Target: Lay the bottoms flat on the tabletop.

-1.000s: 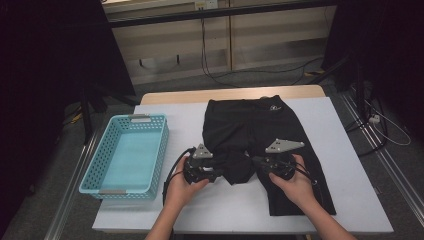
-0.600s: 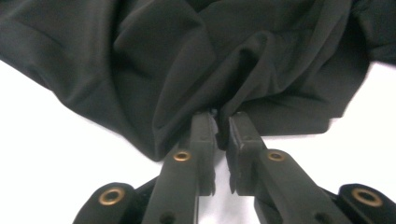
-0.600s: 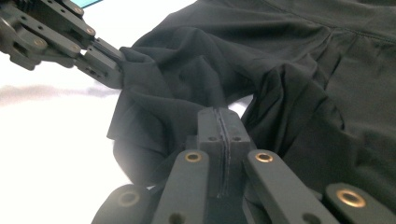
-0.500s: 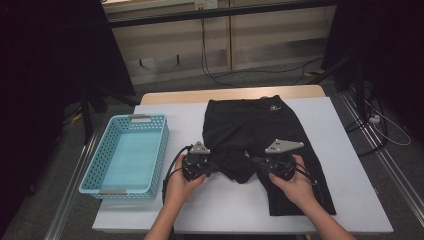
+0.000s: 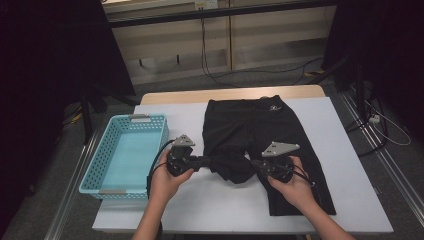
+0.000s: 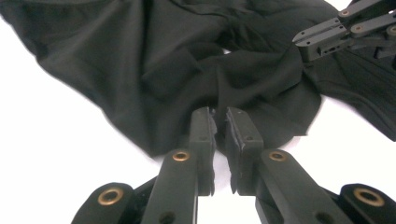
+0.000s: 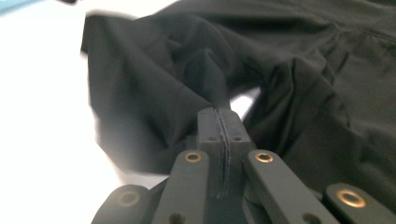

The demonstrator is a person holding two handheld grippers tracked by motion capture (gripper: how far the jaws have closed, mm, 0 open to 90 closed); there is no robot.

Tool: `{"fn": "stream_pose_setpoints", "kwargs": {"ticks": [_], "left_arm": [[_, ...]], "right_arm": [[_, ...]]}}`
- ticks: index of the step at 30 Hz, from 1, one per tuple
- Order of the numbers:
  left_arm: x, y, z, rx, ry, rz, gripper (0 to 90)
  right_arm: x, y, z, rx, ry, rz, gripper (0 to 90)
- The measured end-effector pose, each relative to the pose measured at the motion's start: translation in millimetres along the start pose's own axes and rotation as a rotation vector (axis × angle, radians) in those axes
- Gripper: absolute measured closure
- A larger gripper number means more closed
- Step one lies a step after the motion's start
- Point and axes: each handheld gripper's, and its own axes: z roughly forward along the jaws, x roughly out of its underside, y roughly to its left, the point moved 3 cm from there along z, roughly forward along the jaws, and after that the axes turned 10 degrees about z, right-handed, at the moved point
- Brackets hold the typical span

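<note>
Black trousers (image 5: 250,125) lie flat on the white table (image 5: 200,205), waistband at the far end. One leg is folded up into a bunch (image 5: 232,167) between my two grippers. My left gripper (image 5: 207,161) comes in from the left. Its jaws have just been closing, and its pads (image 6: 221,116) now pinch a fold of the black cloth (image 6: 163,60). My right gripper (image 5: 255,162) is shut on the opposite side of the bunch, with a thin layer of cloth (image 7: 303,70) pressed between its tips (image 7: 219,114). It also appears across the fabric in the left gripper view (image 6: 327,37).
A light blue plastic basket (image 5: 92,165) stands on the left part of the table, beside my left hand. Bare white tabletop lies in front of the trousers. Beyond the table's far edge are the floor, cables and dark stands.
My left gripper closed on the trouser cloth, then lifted slightly and drew to the left, pulling the bunch taut. The right gripper kept still.
</note>
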Motion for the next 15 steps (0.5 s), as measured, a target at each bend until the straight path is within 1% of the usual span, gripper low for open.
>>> {"fn": "stream_pose_setpoints", "kwargs": {"ticks": [1, 3, 4, 6, 8, 10, 11, 13, 14, 15], "left_arm": [[0.8, 0.4, 0.7, -0.001, 0.001, 0.001, 82.0], [3.1, 0.3, 4.4, 0.006, 0.006, 0.001, 82.5], [4.0, 0.0, 6.7, 0.014, 0.014, -0.002, 82.5], [4.8, -1.2, 10.6, 0.026, 0.013, -0.004, 81.0], [4.6, -2.1, 12.8, 0.027, 0.009, 0.000, 76.2], [4.4, -1.9, 12.9, 0.016, 0.004, 0.005, 70.0], [4.3, -1.1, 12.7, 0.002, 0.000, 0.009, 65.4], [4.7, 0.6, 12.1, -0.031, -0.002, 0.014, 54.9], [4.8, 1.5, 11.7, -0.035, -0.004, 0.013, 50.9], [4.9, 2.1, 11.5, -0.044, -0.008, 0.012, 47.1]], "right_arm": [[1.6, -0.7, 1.3, 0.005, 0.014, -0.005, 89.4], [3.5, -0.8, 3.1, -0.003, 0.027, -0.001, 89.2], [4.1, -0.6, 4.0, 0.003, 0.033, -0.008, 89.1], [4.6, -0.1, 5.0, 0.016, 0.043, -0.022, 88.8], [4.8, 0.2, 5.2, 0.023, 0.043, -0.030, 86.4], [4.6, 0.6, 4.5, 0.032, 0.038, -0.032, 77.2], [4.4, 1.2, 3.6, 0.035, 0.030, -0.038, 75.7], [3.3, 4.6, 2.0, 0.007, 0.015, -0.050, 68.9], [2.9, 7.5, 1.5, -0.004, 0.010, -0.059, 66.8], [2.5, 11.2, 1.3, -0.019, 0.006, -0.075, 66.4]]}}
